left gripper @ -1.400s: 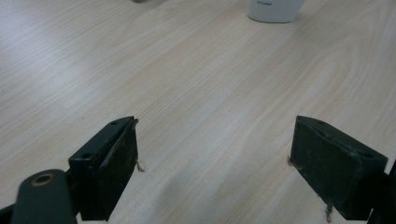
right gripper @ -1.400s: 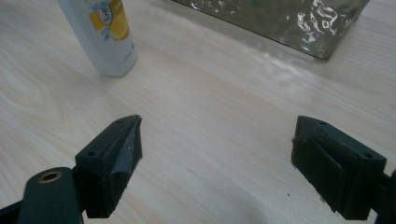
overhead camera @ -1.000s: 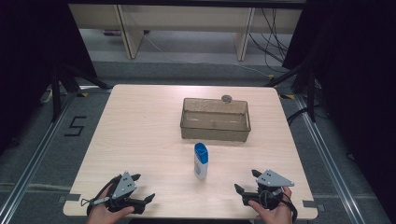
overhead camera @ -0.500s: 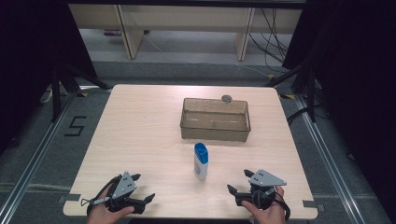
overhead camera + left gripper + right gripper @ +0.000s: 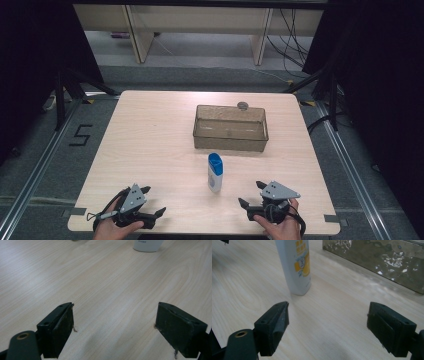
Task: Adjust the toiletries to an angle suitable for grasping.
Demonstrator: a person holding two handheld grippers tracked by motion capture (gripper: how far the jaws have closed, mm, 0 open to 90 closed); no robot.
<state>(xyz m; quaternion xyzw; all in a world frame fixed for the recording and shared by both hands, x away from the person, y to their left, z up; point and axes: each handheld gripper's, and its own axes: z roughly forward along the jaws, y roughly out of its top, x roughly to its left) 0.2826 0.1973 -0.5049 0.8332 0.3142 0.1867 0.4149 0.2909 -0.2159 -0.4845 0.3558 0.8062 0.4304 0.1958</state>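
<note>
Two grippers rest wide open and empty at the surface's near edge, the upright bottle standing ahead-left of the nearer right gripper, probably the one to reach, the left gripper farther off.

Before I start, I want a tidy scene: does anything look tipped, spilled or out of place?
Nothing stands out. The white bottle with a blue cap stands upright on the table, apart from the clear bin. Left gripper and right gripper are open, holding nothing.
</note>
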